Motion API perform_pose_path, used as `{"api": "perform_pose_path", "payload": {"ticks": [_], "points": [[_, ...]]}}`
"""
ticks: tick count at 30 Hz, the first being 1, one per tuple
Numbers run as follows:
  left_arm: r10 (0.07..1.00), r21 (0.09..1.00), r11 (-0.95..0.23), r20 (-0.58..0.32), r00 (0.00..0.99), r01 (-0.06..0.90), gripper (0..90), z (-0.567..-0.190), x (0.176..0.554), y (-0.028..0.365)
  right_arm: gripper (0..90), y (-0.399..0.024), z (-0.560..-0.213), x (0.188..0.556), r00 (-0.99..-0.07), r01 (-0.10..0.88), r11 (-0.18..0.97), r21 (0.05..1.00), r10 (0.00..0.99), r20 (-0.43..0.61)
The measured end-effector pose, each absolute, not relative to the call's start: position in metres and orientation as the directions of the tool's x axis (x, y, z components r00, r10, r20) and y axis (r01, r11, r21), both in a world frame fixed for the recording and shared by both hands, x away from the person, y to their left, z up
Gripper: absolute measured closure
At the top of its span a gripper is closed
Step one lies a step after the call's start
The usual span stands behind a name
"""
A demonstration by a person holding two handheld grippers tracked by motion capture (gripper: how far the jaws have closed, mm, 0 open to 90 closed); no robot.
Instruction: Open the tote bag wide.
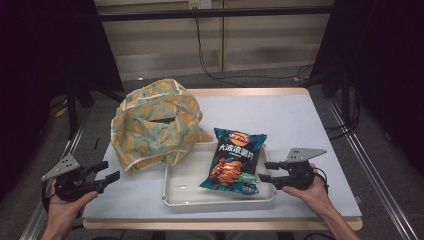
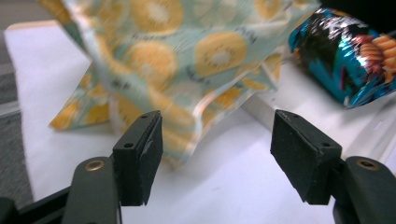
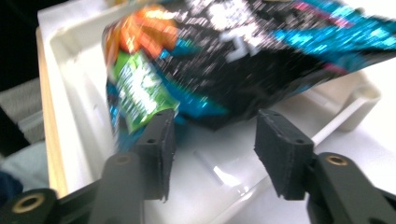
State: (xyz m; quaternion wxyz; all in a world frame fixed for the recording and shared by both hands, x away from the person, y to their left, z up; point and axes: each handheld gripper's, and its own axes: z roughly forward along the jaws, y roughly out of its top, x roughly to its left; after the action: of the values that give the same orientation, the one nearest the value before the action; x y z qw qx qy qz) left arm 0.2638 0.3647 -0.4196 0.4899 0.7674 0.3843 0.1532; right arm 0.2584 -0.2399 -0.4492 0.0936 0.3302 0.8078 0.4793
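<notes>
A dark blue chips bag (image 1: 234, 160) lies tilted in a white tray (image 1: 220, 199), its top edge resting over the tray's far rim. My right gripper (image 1: 263, 171) stands open just right of the bag. In the right gripper view the blurred chips bag (image 3: 243, 60) hangs just beyond the right gripper (image 3: 212, 144), and no pad touches it. A crumpled fabric bag printed with yellow fruit slices (image 1: 155, 122) stands left of the tray. My left gripper (image 1: 111, 170) is open near the table's left edge, apart from the fabric bag (image 2: 187, 51), left gripper (image 2: 217, 149) empty.
The white table top (image 1: 295, 125) has wooden edges. Its back right part is bare. Dark stands and cables sit on the floor behind and beside it. The tray's wall (image 3: 70, 93) runs along the left in the right gripper view. A chips bag end (image 2: 348, 60) shows at upper right.
</notes>
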Motion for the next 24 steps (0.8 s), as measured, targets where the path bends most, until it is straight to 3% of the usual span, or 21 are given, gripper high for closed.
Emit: {"api": "perform_pose_path", "payload": {"ticks": [6,11,24], "points": [[0.737,0.861,-0.241,-0.138,0.662,0.448,34.5,-0.411,0.239,0.364,40.2,-0.246,-0.444,0.274,-0.742,0.446,0.289,0.847,0.649,0.17],[0.679,0.862,-0.257,-0.161,0.716,0.438,34.7,-0.403,0.221,0.342,40.1,-0.249,-0.438,0.288,-0.718,0.437,0.269,0.858,0.679,0.153],[0.511,0.871,-0.281,-0.218,0.831,0.402,38.0,-0.408,0.23,0.26,55.2,-0.252,-0.433,0.316,-0.708,0.445,0.253,0.859,0.687,0.165]]}}
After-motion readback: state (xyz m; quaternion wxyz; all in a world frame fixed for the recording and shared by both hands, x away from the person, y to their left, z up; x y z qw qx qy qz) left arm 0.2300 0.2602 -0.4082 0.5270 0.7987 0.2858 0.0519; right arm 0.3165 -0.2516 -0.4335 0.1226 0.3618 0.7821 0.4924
